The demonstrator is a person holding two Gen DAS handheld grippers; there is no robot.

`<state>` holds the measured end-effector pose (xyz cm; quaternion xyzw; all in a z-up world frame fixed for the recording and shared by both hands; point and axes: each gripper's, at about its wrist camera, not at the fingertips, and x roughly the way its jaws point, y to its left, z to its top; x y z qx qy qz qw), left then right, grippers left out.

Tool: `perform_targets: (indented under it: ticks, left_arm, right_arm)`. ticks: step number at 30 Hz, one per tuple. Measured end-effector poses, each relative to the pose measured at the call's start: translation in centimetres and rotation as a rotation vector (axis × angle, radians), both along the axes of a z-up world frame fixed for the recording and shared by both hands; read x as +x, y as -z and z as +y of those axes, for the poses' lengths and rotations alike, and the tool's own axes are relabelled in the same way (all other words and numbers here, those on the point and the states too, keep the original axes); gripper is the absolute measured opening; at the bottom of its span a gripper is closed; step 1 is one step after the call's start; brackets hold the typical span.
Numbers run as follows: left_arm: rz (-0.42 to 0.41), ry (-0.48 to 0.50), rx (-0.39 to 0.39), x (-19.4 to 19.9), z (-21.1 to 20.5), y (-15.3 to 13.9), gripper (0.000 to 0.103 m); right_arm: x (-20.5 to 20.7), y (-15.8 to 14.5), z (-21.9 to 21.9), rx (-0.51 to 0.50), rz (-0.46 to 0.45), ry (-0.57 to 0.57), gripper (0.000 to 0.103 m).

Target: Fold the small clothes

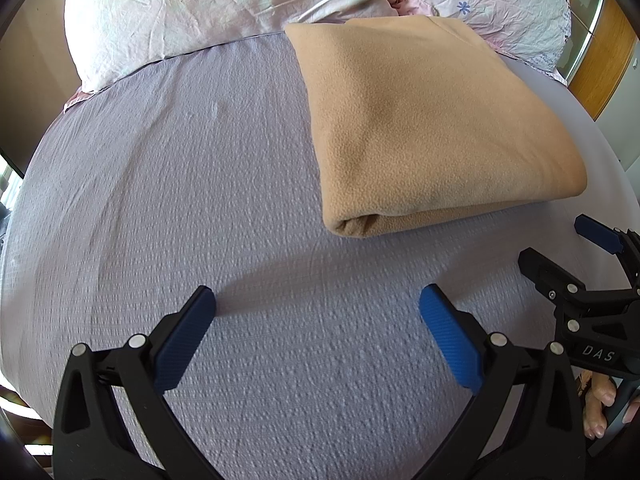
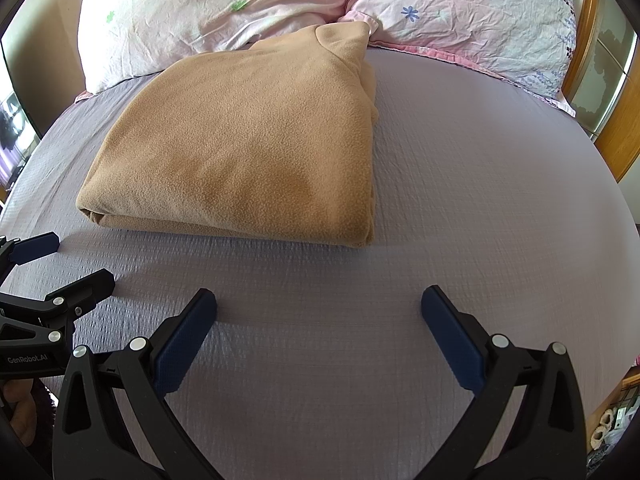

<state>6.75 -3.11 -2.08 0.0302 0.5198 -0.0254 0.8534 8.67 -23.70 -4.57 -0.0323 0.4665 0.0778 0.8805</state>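
Both tongs hang released and empty over the near part of the bed: the left gripper (image 1: 318,312) with its blue pads spread wide above bare sheet, the right gripper (image 2: 319,312) just the same, and each shows at the edge of the other's view, so they sit side by side and close together. Neither touches the cloth. The tan fleece garment (image 2: 240,152) lies beyond them, already folded into a thick, roughly square packet with a rolled fold along its near edge and what looks like a collar or sleeve end poking out at the far corner, against the pillows. It sits toward the far middle of the bed, right of the left gripper's line and left of the right gripper's, which suits a two-handed reach at its near corners. From this layout the folding looks finished or nearly so, and the spread jaws suggest either a release or readiness for another grip; which one cannot be told. Around the packet spreads the lilac textured sheet (image 1: 200,200), smooth and flat, a good surface for pressing folds. Two pink flowered pillows (image 2: 224,4) line the far end, with a wooden bed frame (image 2: 612,136) at the far right.
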Motion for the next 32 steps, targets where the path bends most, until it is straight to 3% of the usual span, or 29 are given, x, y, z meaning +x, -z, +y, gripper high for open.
perform_targets:
  ticks: [32]
  left_arm:
    - [-0.021, -0.007, 0.001, 0.01, -0.13, -0.04, 0.101]
  right_arm:
    - [-0.02, -0.02, -0.04, 0.000, -0.001, -0.001, 0.102]
